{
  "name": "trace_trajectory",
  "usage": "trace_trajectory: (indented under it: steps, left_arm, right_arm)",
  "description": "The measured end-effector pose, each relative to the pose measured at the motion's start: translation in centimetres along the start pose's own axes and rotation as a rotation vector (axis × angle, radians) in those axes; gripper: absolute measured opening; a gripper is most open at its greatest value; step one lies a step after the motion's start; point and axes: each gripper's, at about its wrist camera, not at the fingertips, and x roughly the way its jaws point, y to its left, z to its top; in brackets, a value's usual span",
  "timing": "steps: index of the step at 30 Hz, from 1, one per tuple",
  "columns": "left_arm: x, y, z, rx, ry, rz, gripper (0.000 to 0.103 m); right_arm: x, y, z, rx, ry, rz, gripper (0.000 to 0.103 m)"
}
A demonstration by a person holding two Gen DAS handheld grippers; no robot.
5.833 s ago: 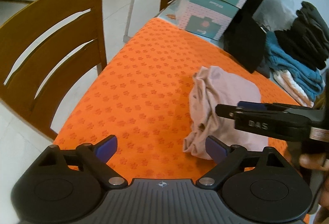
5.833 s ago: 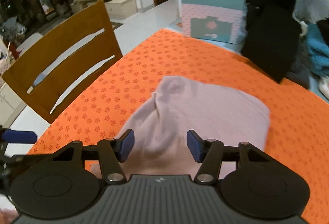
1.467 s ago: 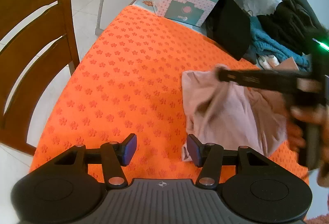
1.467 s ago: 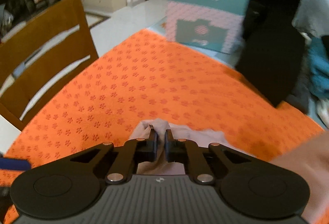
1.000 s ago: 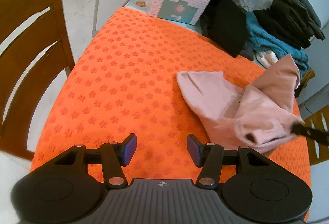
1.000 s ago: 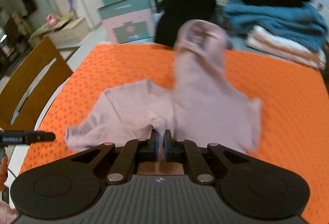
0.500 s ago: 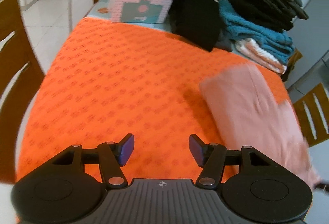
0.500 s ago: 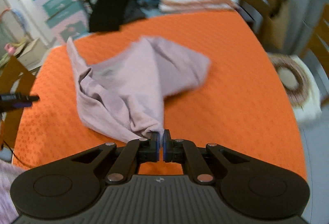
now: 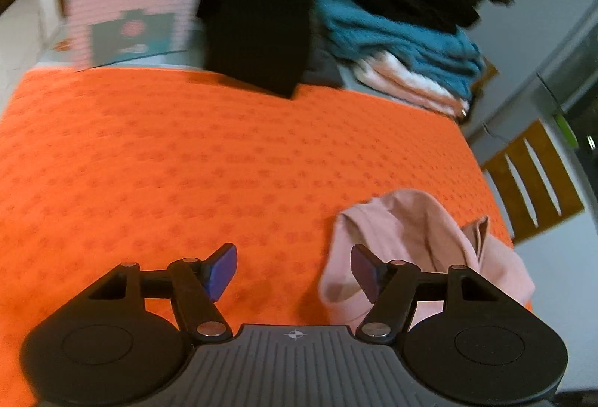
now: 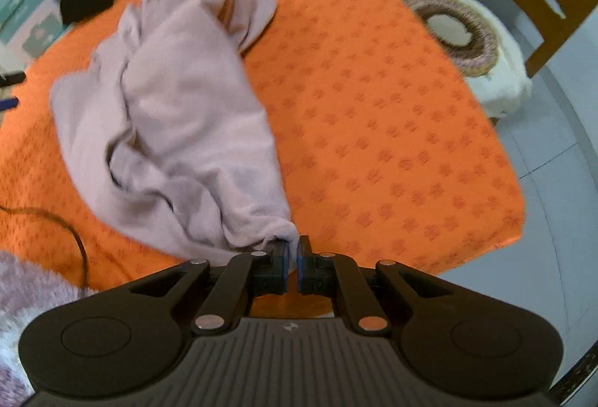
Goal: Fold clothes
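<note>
**Right tool grips pink garment**

Right tool [image 10: 292, 252] at lower centre is clenched on the garment [image 10: 175, 115], which trails crumpled toward the upper left over the orange worktop [image 10: 392, 130]. Left tool [image 9: 293, 270] is spread, empty. Folded stack [image 9: 403, 44] upper right.

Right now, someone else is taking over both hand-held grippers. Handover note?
Right hand-held gripper: shut on one edge of the pink garment, near the table's front edge.
Left hand-held gripper: open, empty, over the orange cloth, just left of the garment.
Garment: crumpled in a heap on the cloth, not spread flat.
Folded pile sits at the far edge beside the boxes.
Done: garment picked by one edge. No fold made yet.
Left: probably grab a second edge with the left, spread it flat, fold, add to the pile.
</note>
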Motion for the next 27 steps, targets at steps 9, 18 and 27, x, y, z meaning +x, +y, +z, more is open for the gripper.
trace_trajectory:
  steps: [9, 18, 27]
  left_arm:
    - [6.4, -4.4, 2.0, 0.127, 0.090, -0.087, 0.070]
    - [10.2, -5.7, 2.6, 0.134, 0.092, -0.067, 0.059]
    - [7.8, -4.8, 1.2, 0.103, -0.012, -0.058, 0.008]
  right_arm:
    - [-2.2, 1.4, 5.6, -0.032, -0.224, -0.044, 0.057]
    - [2.2, 5.3, 12.9, -0.007, -0.246, 0.075, 0.067]
    - [7.2, 6.2, 17.1, 0.072, -0.139, 0.167, 0.016]
